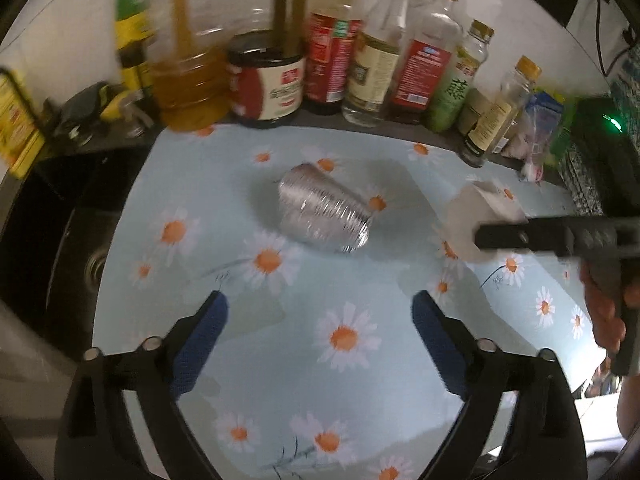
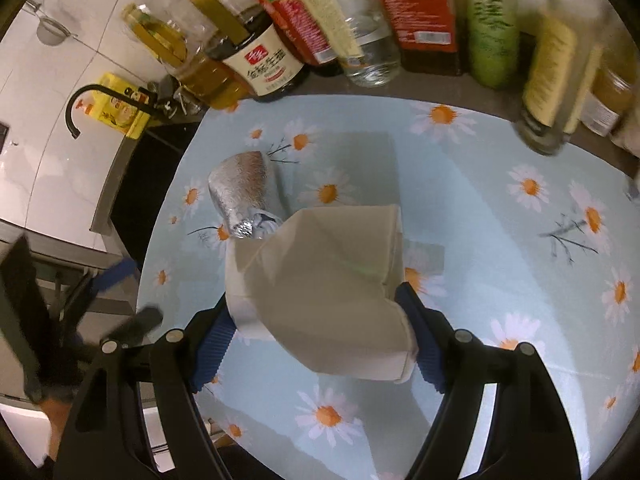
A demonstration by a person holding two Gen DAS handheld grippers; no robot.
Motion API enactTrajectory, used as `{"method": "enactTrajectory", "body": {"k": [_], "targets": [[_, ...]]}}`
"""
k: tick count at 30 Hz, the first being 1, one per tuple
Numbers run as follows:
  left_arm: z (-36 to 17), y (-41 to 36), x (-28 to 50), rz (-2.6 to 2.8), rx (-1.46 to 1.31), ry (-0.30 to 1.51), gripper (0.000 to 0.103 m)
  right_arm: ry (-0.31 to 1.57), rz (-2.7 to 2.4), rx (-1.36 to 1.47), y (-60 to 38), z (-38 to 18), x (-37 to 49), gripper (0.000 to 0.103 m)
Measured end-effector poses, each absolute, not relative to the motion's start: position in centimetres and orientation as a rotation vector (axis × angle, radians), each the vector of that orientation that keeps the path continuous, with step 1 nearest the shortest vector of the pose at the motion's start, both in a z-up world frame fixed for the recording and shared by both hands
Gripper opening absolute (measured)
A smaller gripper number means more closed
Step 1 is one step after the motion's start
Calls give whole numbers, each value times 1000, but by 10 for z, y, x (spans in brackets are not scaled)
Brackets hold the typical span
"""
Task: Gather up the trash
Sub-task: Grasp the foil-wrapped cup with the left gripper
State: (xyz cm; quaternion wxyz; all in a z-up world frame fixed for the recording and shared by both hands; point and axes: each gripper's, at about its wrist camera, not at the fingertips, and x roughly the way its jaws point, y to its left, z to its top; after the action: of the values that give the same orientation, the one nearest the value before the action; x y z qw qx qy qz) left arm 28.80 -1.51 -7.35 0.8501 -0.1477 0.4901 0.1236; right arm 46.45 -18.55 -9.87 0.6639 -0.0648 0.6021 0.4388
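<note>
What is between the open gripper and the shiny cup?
Nothing, just bare daisy cloth between the left gripper and the foil cup, seen in the left wrist view.

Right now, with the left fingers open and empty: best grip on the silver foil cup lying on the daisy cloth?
Grip the foil cup across its ribbed wall near mid-length, coming down from above with the left gripper in front. It lies on its side, with nothing touching either flank. Foil looks thin, so probably squeeze lightly. The right gripper is occupied by the paper carton.
</note>
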Motion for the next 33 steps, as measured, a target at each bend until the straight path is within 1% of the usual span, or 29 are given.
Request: {"method": "enactTrajectory", "body": {"k": [4, 19, 28, 33], "targets": [[-80, -12, 319, 202, -248, 1084, 96, 1318, 939, -150, -209, -100, 465, 77], [-127, 14, 386, 158, -159, 1252, 96, 1425, 857, -61, -257, -138, 471, 77], [-144, 15, 406, 137, -96, 1312, 96, 1436, 866, -38, -260, -142, 474, 77], [-148, 10, 414, 133, -26, 1306, 95, 1434, 867, -52, -259, -141, 474, 77]]}}
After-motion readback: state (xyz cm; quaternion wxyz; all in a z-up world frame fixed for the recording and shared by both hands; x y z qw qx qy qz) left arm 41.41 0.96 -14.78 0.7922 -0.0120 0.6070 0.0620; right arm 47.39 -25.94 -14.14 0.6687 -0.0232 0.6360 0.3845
